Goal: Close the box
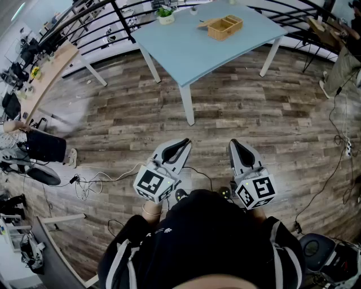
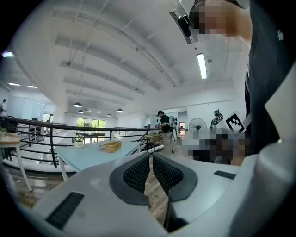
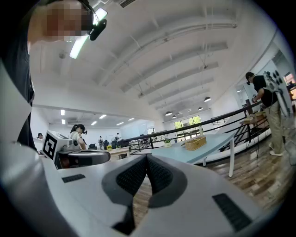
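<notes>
While I stand well back from the bench, I judge the task to be at its very start, with only the approach in hand. My left claw sits low near my chest, its pads pressed together with nothing between them. Far ahead, well apart from both claws, the wooden box lies on the far part of the blue bench, to the right of a small potted plant. My right claw is pinched together too, and empty. The next move calls for walking up to the bench, spreading a claw and finding the lid. From here I can't tell how the lid hinges, or whether the flat piece at the box's left side is the lid. My own torso cuts off the bottom of the head view.
</notes>
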The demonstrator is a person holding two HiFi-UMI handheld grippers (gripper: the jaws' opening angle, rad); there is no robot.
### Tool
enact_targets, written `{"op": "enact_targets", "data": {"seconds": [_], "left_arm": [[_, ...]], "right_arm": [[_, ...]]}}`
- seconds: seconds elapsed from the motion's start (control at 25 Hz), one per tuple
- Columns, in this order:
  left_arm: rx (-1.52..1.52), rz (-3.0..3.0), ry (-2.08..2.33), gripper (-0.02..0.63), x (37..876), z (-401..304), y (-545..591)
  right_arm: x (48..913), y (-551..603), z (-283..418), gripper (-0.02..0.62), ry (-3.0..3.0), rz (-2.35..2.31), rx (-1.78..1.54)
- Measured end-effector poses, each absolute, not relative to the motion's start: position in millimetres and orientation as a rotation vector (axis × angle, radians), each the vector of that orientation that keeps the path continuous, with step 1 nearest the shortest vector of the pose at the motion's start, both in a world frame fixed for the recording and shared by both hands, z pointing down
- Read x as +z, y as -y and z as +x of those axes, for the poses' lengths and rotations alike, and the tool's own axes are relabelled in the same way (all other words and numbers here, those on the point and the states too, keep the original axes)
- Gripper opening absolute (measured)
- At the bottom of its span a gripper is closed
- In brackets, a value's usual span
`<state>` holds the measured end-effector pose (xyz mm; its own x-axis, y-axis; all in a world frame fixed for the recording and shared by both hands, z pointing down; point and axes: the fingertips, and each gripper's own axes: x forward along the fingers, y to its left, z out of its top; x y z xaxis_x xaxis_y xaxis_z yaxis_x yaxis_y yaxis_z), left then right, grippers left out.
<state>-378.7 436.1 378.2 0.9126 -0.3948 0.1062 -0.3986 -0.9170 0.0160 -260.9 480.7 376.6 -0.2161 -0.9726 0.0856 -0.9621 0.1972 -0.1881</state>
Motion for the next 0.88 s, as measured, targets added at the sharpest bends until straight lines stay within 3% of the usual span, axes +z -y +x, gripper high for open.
{"op": "enact_targets", "data": {"seconds": [0.88], "left_arm": [[0.163, 3.008, 0.739, 0.029, 380.3, -327.1, -463.4]], "right_arm": [[380.8, -509.4, -199.4, 0.0, -2.417, -1.87, -0.309]]}}
